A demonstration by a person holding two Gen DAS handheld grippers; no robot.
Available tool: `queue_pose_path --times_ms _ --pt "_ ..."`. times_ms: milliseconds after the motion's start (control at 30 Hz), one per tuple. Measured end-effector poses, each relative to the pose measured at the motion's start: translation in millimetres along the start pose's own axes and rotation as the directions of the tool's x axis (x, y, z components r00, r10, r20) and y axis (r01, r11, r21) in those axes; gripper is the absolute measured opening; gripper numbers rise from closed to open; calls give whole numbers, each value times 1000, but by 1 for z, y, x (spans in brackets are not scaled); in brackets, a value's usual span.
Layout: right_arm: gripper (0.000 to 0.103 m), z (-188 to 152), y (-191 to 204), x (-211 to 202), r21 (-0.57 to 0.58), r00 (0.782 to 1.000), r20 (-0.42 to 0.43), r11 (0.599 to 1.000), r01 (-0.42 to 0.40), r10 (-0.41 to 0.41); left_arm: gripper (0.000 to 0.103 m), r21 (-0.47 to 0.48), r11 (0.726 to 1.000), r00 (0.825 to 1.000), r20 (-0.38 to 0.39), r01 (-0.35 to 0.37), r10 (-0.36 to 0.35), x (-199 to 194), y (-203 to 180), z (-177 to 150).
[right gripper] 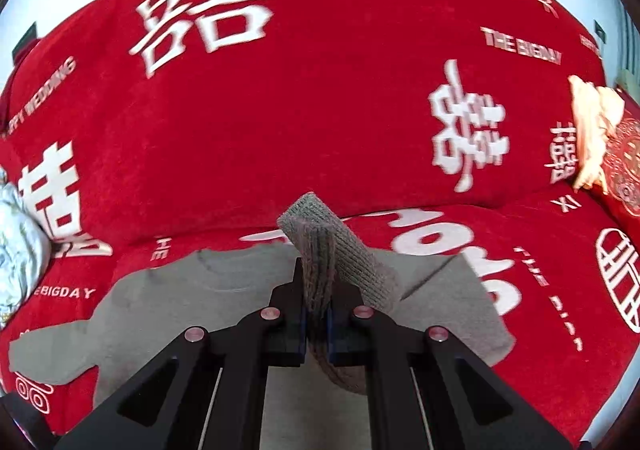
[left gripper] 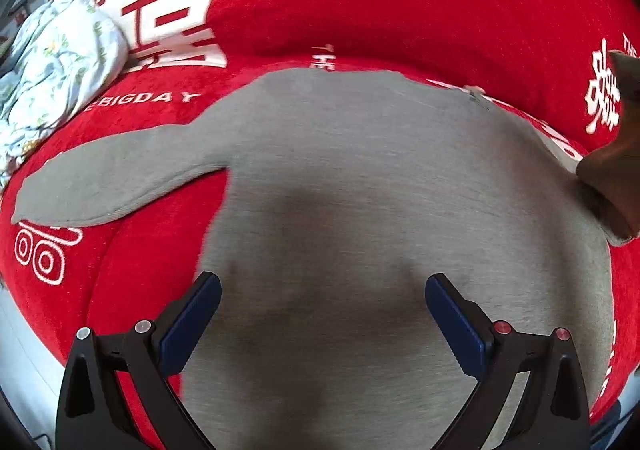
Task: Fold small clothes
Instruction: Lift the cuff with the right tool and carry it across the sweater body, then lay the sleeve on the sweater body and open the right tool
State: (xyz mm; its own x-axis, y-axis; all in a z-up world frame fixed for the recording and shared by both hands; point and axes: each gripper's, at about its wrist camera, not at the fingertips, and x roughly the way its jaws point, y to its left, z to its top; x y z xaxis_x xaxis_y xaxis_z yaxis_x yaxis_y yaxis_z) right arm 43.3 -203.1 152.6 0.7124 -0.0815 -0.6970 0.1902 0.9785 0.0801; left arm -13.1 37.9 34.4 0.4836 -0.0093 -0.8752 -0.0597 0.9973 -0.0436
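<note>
Clamping a ribbed sleeve cuff [right gripper: 316, 250] between its blue pads, the right gripper [right gripper: 317, 324] lifts that sleeve above the grey sweater [right gripper: 168, 314]. The left gripper [left gripper: 323, 290] hangs over the sweater's body with its jaws spread wide and nothing between them. The sweater lies flat on a red blanket [left gripper: 400, 2] with white characters, its other sleeve [left gripper: 108, 178] stretched out sideways. A floral cloth [left gripper: 60, 62] lies bunched on the blanket's far left.

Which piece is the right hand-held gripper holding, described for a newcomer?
Start at the red plush bedspread with white lettering, then the grey knit long-sleeved top spread flat on it. The right hand-held gripper pinches that top's ribbed grey sleeve cuff, the only part lifted off the bedspread.
</note>
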Motion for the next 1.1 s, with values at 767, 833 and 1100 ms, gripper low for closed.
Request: queue_pose_path --times_ms 767,833,1100 --pt "7 -42 158 27 -189 984 -94 967 -169 153 103 -166 986 1000 15 22 -20 -11 83 -8" --pt "7 -47 166 37 -195 979 -125 963 -184 162 103 -186 982 1000 13 19 -17 -10 90 -9" --pt "7 -76 185 67 -231 969 -202 955 -186 140 103 -234 972 1000 0 -2 2 -7 106 -15"
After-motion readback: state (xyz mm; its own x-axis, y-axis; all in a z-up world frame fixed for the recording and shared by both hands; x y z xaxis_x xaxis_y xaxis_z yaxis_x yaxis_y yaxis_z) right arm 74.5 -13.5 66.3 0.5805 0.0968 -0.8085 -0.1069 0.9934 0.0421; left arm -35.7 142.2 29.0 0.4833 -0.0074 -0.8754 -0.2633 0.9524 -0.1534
